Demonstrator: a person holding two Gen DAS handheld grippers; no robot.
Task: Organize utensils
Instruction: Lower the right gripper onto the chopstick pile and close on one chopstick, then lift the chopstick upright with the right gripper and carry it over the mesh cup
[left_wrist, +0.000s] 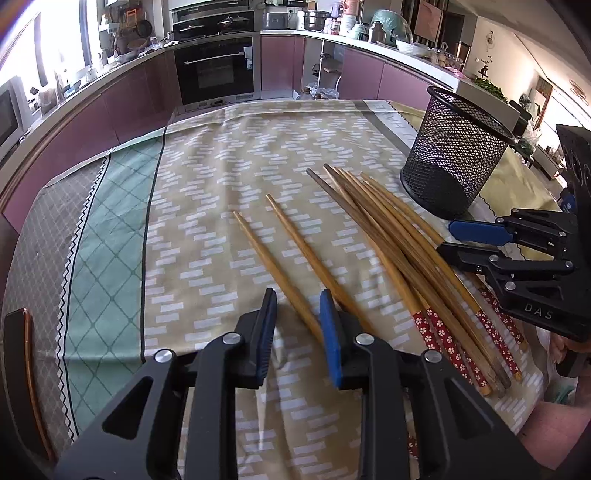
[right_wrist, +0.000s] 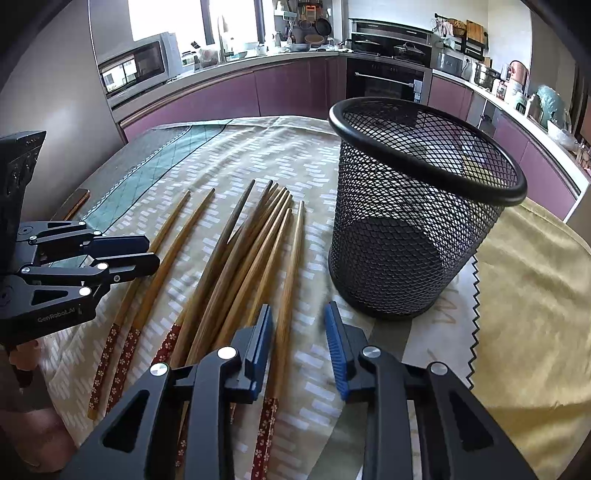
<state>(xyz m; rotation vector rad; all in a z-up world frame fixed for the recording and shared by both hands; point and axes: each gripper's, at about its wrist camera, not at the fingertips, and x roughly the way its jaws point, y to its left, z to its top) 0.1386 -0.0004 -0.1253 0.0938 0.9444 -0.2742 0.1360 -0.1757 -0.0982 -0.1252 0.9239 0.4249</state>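
- Left gripper (left_wrist: 297, 314) tilts steeply down toward the tablecloth (left_wrist: 207, 177), arms splayed in a V at the bottom of its own view. Its blue pads (left_wrist: 330, 332) straddle the left chopstick (left_wrist: 273, 266) of a loose pair; a gap shows on both sides, so it is released, not yet grasping.
- The second chopstick (left_wrist: 314, 258) of that pair lies just right of the right pad, outside the jaws.
- The bundle (left_wrist: 399, 240) of chopsticks lies fanned between the two grippers, red flowered ends toward the person, tips pointing away.
- Right gripper (right_wrist: 297, 325) tilts down likewise, beside the left one. One chopstick (right_wrist: 291, 266) at the bundle's right edge runs up between its pads (right_wrist: 338, 347), near the left pad; the right pad stands clear, so the fingers are not clamped.
- The mesh cup (right_wrist: 417, 229) stands upright just right of the bundle, with no chopsticks in it.
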